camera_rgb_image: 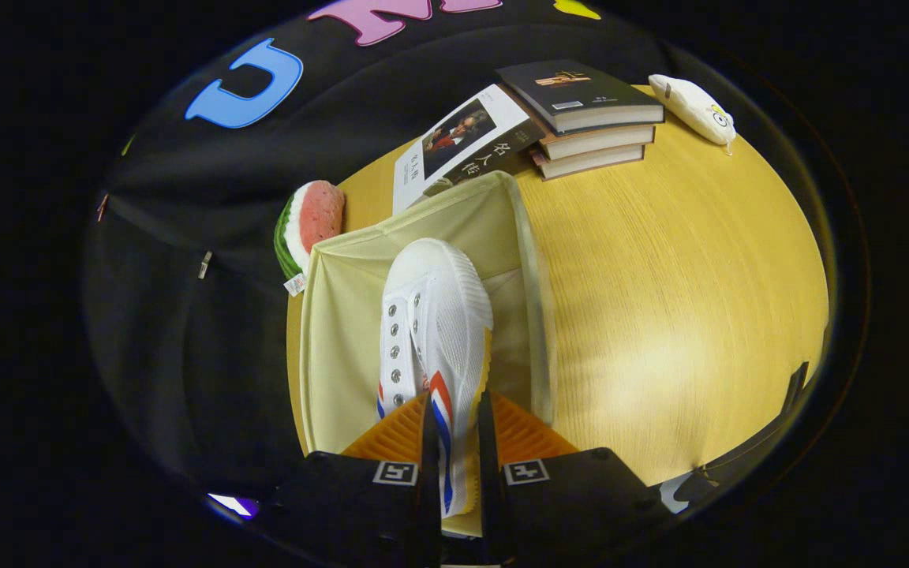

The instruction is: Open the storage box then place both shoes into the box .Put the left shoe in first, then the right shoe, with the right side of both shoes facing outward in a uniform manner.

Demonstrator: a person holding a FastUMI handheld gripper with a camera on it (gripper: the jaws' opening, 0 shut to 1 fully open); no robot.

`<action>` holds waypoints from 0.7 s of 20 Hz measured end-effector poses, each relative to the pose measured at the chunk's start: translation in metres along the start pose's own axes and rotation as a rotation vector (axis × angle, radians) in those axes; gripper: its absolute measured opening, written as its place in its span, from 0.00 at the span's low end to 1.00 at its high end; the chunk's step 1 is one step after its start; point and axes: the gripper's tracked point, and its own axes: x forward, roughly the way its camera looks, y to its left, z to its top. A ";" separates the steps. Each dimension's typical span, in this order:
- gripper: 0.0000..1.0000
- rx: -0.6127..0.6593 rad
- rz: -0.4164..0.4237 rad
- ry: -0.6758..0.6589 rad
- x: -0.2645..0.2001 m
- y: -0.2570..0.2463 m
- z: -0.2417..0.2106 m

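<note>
Pinching the white shoe by its heel, the jaws hold it over the open storage box on the desk; no brand legible.

Chinese characters 名人传 on the open booklet by the book stack

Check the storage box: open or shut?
Open. The storage box shows its bare inner walls, and the white shoe, gripped by the hand-held gripper, hangs over its mouth.
</note>
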 end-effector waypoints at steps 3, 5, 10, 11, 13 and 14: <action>0.25 0.016 0.015 -0.012 -0.007 0.002 0.000; 0.42 0.043 0.065 -0.036 -0.019 0.016 0.010; 0.99 -0.076 0.144 -0.189 -0.071 0.036 0.034; 0.99 -0.111 0.148 -0.231 -0.083 0.036 0.039; 0.99 -0.157 0.147 -0.314 -0.112 0.034 0.051; 0.99 -0.170 0.153 -0.359 -0.127 0.033 0.057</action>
